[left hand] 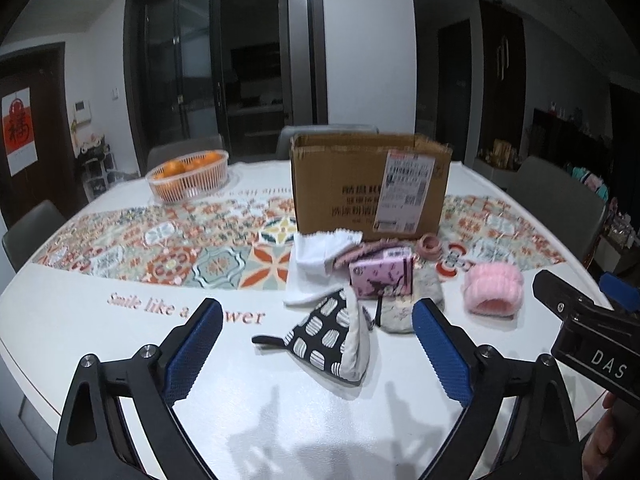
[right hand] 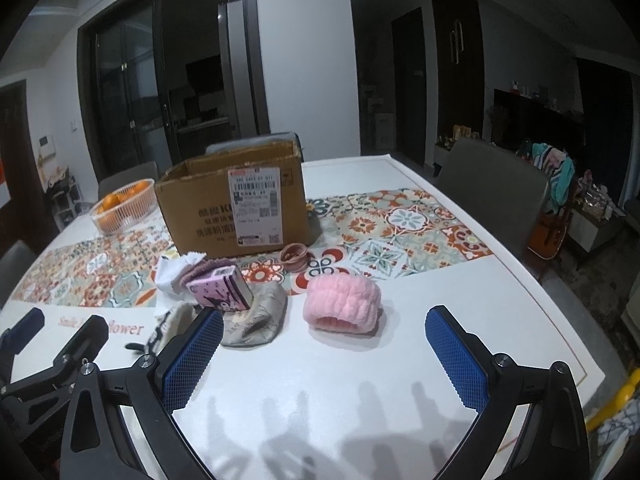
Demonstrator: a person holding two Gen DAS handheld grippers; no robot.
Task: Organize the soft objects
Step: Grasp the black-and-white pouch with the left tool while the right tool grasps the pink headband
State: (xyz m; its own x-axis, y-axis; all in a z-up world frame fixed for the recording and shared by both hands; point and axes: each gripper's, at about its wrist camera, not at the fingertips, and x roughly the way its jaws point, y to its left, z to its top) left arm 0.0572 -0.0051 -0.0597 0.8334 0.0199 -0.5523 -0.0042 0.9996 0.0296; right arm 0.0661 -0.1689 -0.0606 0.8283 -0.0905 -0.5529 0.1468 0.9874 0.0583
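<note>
Both of my tools hover over the table (left hand: pixel 120 344). Left hand-held gripper (left hand: pixel 318 344) stands wide, nothing between its blue pads (left hand: pixel 192 352), with the spotted pouch (left hand: pixel 332 336) lying on the table in the gap ahead of it. Right hand-held gripper (right hand: pixel 324 354) is also spread wide and empty, and I see the pink band (right hand: pixel 342 302) ahead between its fingers, untouched.

From largest down: the table wears a white cloth with a tiled runner (right hand: pixel 400 224) across its middle. On the runner stands an open cardboard box (left hand: pixel 370 188), upright, a shipping label (left hand: pixel 408 188) on its near face. Left of the box and well apart, a basket (left hand: pixel 188 178) holds oranges.

Just in front of the box I find the soft things heaped together: a white cloth (left hand: pixel 316 264) at the left, a pink patterned packet (left hand: pixel 382 276) lying partly on a grey pouch (right hand: pixel 256 320), and the spotted pouch nearest to me. A small ring of hair ties (right hand: pixel 294 258) sits at the box's near right corner. The pink band lies alone to the right of the heap, near the grey pouch but apart from it.
</note>
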